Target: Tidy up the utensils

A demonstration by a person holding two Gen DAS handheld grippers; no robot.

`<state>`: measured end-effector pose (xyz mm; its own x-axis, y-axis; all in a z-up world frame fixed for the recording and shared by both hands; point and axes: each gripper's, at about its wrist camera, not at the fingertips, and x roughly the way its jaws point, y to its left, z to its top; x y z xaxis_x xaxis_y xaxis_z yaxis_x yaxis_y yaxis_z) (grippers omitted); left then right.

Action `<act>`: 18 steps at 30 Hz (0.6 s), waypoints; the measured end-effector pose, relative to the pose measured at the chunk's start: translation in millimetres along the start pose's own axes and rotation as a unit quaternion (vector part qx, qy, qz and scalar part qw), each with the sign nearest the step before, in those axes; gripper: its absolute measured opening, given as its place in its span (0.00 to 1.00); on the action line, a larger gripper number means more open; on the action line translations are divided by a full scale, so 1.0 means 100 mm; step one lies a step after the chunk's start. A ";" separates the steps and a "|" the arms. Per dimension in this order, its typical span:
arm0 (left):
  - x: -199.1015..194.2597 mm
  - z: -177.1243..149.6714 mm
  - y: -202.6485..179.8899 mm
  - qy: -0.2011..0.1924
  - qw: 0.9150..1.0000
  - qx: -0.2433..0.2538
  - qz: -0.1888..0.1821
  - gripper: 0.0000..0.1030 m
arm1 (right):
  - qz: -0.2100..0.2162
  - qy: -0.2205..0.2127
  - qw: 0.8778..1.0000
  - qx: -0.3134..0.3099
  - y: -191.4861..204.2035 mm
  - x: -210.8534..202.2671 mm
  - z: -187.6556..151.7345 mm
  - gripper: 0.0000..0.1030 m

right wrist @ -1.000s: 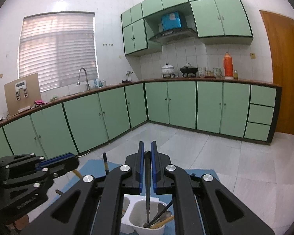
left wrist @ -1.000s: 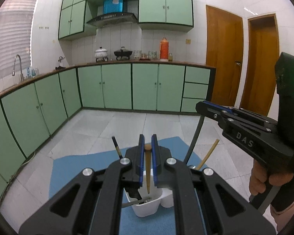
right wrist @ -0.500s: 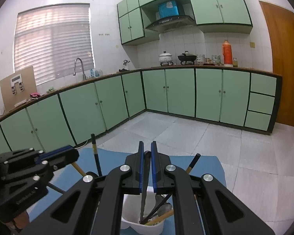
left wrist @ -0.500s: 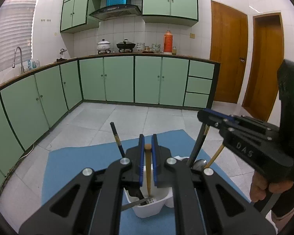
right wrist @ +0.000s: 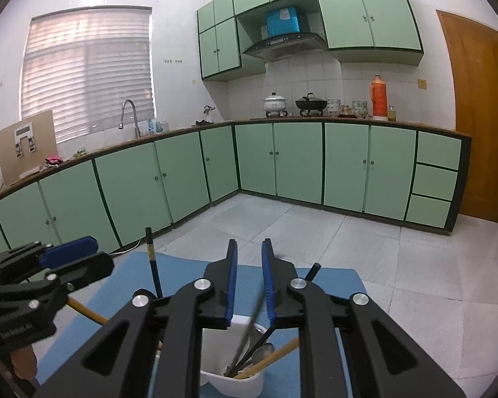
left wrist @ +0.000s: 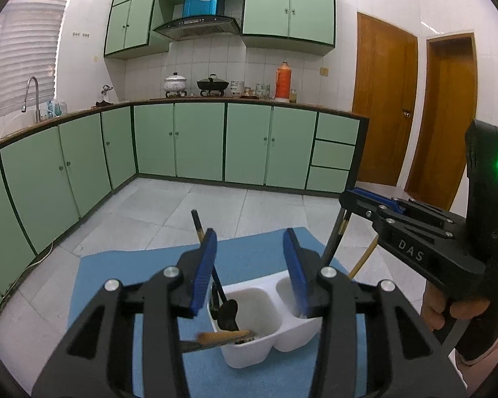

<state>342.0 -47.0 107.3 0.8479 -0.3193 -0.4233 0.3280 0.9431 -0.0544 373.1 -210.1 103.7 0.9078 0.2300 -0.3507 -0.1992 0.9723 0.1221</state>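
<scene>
Your left gripper opening, nothing btwn pads; right gripper opening, utensil loose btwn. White caddy bottom centre on blue mat.

Both wrist views overlook white holder, kitchen

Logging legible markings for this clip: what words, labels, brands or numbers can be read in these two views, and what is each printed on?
"DAS": white letters on the black body of the right gripper, seen in the left wrist view.
Small white print on the black body of the left gripper, seen in the right wrist view: too blurred to read.
Label on the blue box above the range hood: too small to read.
Nothing else legible.
</scene>
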 end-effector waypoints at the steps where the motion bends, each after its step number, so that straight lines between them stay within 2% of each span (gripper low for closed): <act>1: -0.01 0.00 0.00 -0.003 1.000 0.002 0.001 0.42 | -0.001 -0.002 1.000 0.000 -0.01 -0.02 0.00 0.18; 8: -0.09 0.00 0.05 -0.024 1.000 -0.005 0.009 0.50 | -0.005 -0.018 1.000 0.009 -0.10 -0.13 0.02 0.30; 16: -0.40 -0.05 0.09 -0.071 0.997 -0.018 0.037 0.76 | -0.013 -0.042 0.999 0.008 -0.17 -0.41 -0.03 0.46; 18: -0.49 -0.07 0.08 -0.083 0.995 -0.019 0.047 0.79 | -0.013 -0.046 0.999 0.010 -0.18 -0.49 -0.07 0.49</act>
<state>300.4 -23.4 121.4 0.9319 -0.2381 -0.2736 0.2314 0.9712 -0.0568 329.6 -238.5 112.6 0.9429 0.1988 -0.2673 -0.1683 0.9768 0.1328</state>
